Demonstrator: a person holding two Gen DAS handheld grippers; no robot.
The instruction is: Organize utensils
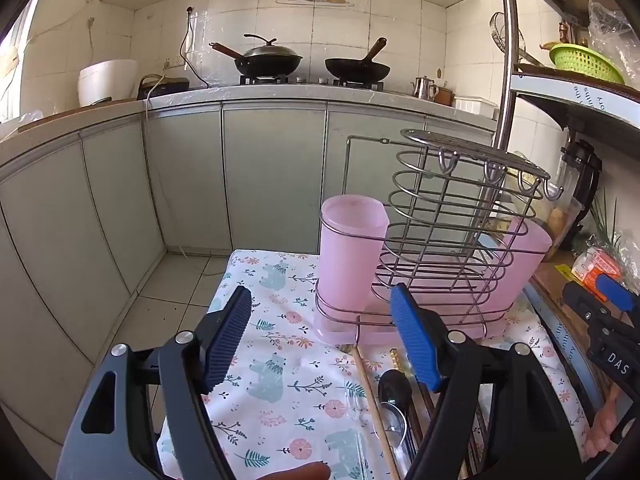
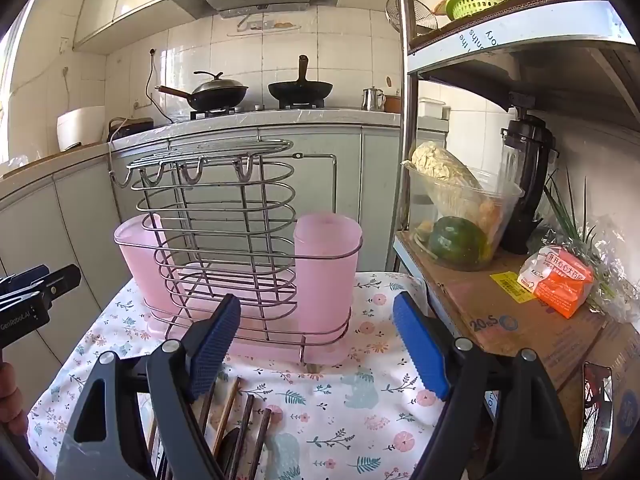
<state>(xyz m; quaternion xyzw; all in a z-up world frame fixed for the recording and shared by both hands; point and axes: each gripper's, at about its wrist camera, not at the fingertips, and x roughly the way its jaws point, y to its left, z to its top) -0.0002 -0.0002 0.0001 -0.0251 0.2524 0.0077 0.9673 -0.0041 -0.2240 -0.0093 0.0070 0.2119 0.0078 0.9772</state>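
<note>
A wire utensil rack (image 1: 452, 240) (image 2: 224, 240) with two pink cups (image 1: 350, 256) (image 2: 326, 272) stands on the flowered cloth. Chopsticks (image 2: 240, 428) (image 1: 370, 392) and a black spoon (image 1: 394, 388) with a metal spoon (image 1: 394, 420) lie on the cloth in front of the rack. My left gripper (image 1: 320, 340) is open and empty above the cloth, left of the utensils. My right gripper (image 2: 316, 344) is open and empty, above the cloth in front of the rack, chopsticks under its left finger. Each gripper shows at the other view's edge.
The small table with the flowered cloth (image 1: 276, 380) stands by a shelf unit (image 2: 500, 308) on the right holding a cardboard sheet, a bowl of vegetables (image 2: 460, 220), a blender and an orange packet. Cabinets and a stove with two woks (image 1: 312, 62) lie behind.
</note>
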